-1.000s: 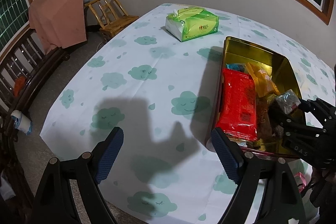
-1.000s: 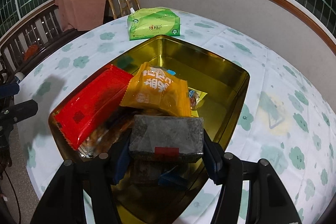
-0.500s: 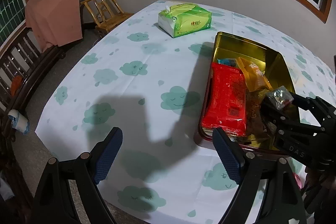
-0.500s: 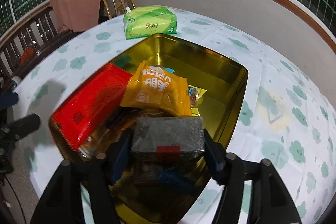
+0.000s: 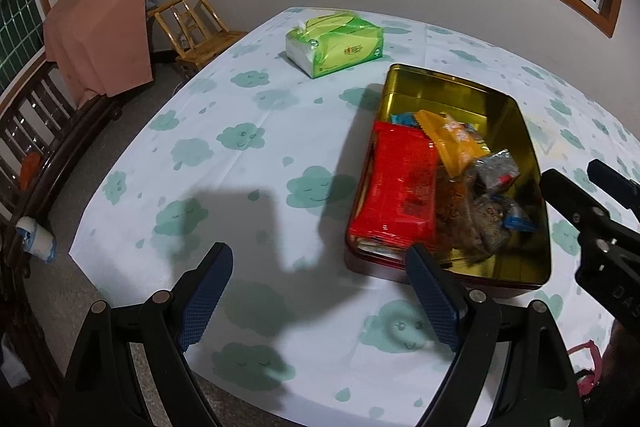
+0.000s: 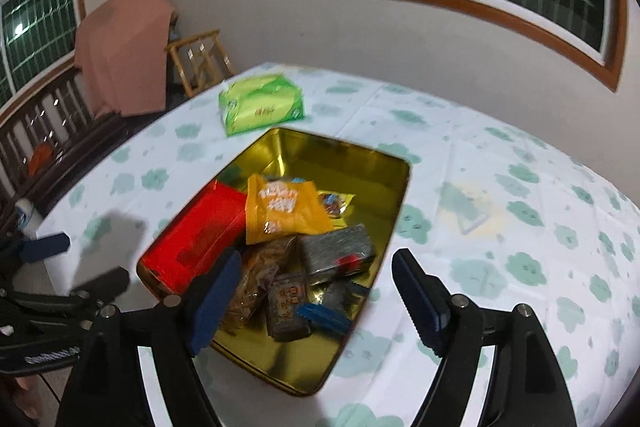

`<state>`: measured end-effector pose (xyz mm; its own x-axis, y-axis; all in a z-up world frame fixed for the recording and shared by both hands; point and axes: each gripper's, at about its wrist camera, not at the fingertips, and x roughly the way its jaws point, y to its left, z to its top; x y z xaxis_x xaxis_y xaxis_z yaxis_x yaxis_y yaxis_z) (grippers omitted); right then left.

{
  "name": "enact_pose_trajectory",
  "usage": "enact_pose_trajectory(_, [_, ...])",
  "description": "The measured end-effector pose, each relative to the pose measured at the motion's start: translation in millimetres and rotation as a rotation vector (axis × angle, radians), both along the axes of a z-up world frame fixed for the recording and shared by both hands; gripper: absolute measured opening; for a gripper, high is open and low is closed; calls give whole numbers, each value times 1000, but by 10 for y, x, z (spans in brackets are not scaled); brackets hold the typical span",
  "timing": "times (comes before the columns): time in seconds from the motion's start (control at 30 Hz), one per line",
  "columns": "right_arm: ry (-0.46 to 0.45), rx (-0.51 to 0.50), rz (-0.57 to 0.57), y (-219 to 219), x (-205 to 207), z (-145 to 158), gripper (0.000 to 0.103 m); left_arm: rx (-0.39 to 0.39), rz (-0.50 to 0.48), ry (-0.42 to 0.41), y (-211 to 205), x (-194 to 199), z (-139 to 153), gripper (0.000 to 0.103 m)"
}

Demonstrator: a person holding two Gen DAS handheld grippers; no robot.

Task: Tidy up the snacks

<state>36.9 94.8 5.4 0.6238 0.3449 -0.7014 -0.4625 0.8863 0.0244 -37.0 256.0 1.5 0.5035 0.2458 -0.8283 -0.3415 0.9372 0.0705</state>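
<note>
The gold tin (image 6: pixel 352 155) sat on the table (image 6: pixel 500 187), just in front of the right gripper (image 6: pixel 316 297) and a little below it. Many snacks lay inside the tin. A grey pack (image 6: pixel 338 253) with a red mark lay in the pile, just past the right gripper's blue pads (image 6: pixel 218 291). Nothing was between those pads. The jaws were opening wide and held nothing. An orange bag (image 6: pixel 282 209) lay behind the grey pack, and a red bag (image 6: pixel 200 235) lay to its left. A small brown pack (image 6: pixel 286 305) and a blue wrapper (image 6: pixel 324 315) lay nearest the gripper.

The left gripper (image 5: pixel 320 297) hung over the cloud cloth, with the tin (image 5: pixel 516 131) ahead on its right. Its jaws were wide apart and empty. A green tissue pack (image 5: pixel 340 43) lay far in front of it, past the tin. A wooden chair (image 5: pixel 196 27) stood beyond the table.
</note>
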Motion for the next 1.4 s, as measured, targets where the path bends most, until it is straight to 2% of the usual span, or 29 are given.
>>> enact_pose_trajectory(0.3, [-1,16,-32,-166,-225,117,80,16,-31,-8,-177,17,76,86])
enact_pose_trajectory(0.83, [66,-37,-55,-265,-324,-110,80,32,-40,-5,-308,41,99,86])
enact_pose_trajectory(1.4, [90,-65,-54,-231,-294,-208,80,28,-24,-6,-289,59,95,86])
